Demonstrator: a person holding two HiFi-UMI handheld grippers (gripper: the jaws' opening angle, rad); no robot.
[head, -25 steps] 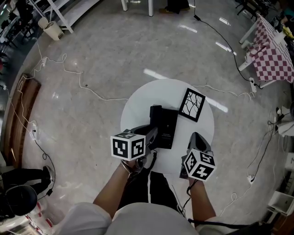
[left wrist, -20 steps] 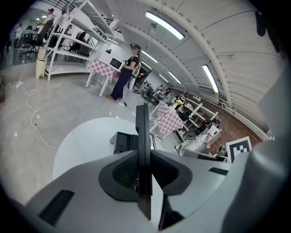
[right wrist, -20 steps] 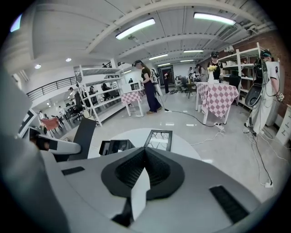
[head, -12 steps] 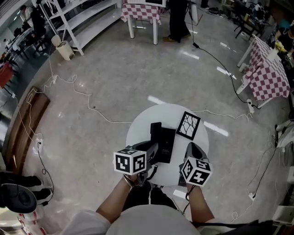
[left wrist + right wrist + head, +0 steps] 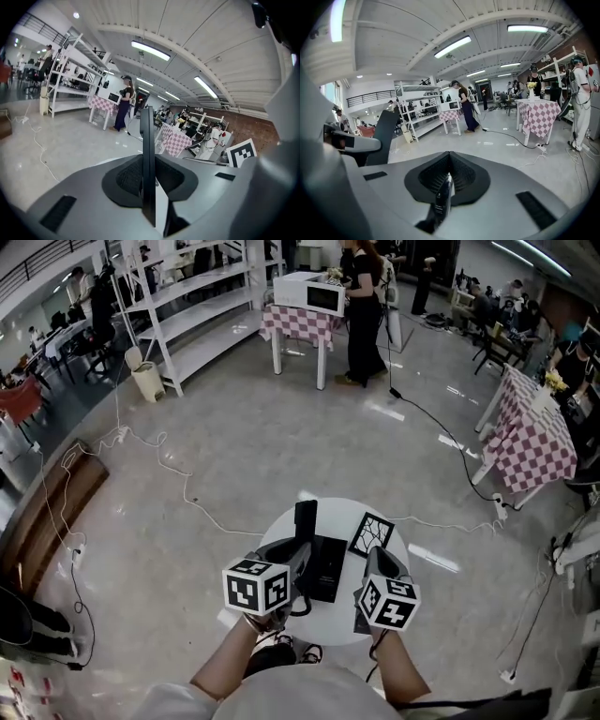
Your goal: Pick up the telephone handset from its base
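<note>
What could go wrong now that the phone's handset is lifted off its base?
1. The left gripper is clamped on the handset, but a long stretch of the handset sticks out past the jaws, so it could pivot or slip out.
2. A dark cord seems to run from the handset towards the base. Lifting higher might drag the base across the small round table, perhaps into the patterned card beside it.

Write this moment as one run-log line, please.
left gripper: shut on black telephone handset | handset: clear of black base | right gripper: shut on thin dark flat item
</note>
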